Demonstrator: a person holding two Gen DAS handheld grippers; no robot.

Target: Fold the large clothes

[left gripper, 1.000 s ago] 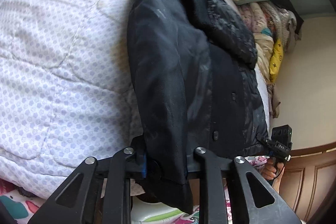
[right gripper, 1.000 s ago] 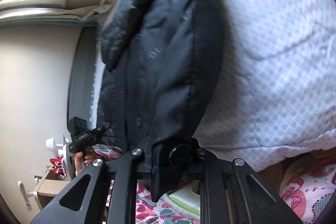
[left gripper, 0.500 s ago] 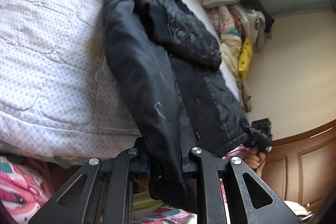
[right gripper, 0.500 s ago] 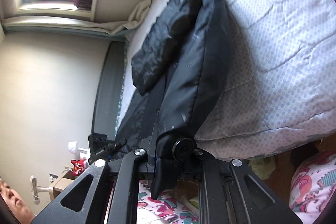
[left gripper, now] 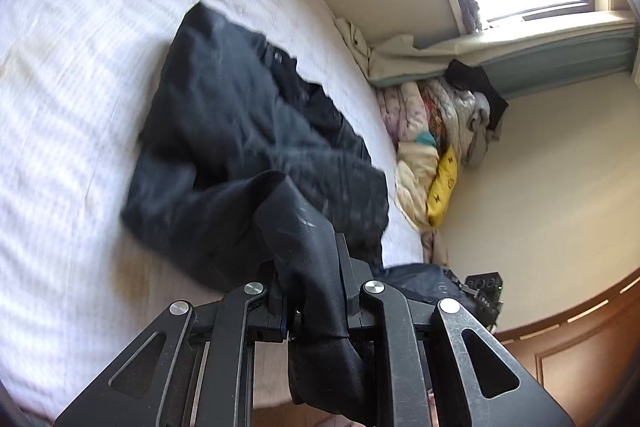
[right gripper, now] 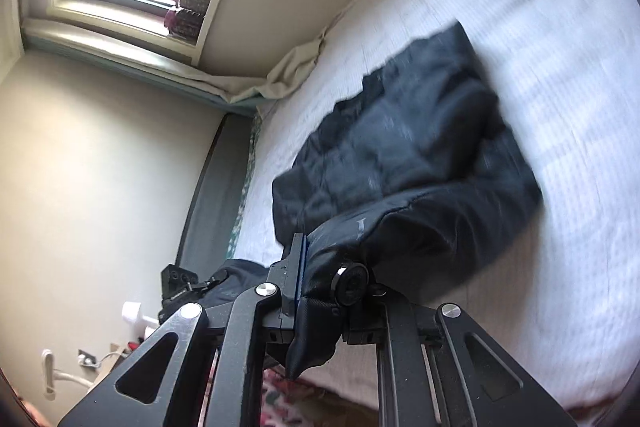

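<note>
The black jacket (left gripper: 248, 147) lies across the white quilted bed (left gripper: 72, 107), its near hem lifted off the bed. The left gripper (left gripper: 312, 291) is clamped on one corner of that hem, cloth bunched between its fingers; the right gripper (right gripper: 320, 287) pinches the other corner likewise.

The black coat (left gripper: 240, 131) is a heavy, slightly shiny garment lying lengthwise on the white quilted bed (left gripper: 80, 67), its far part flat on the quilt. Its near hem is raised off the bed and doubled back over the body, with one corner bunched and hanging down at each near side.
</note>
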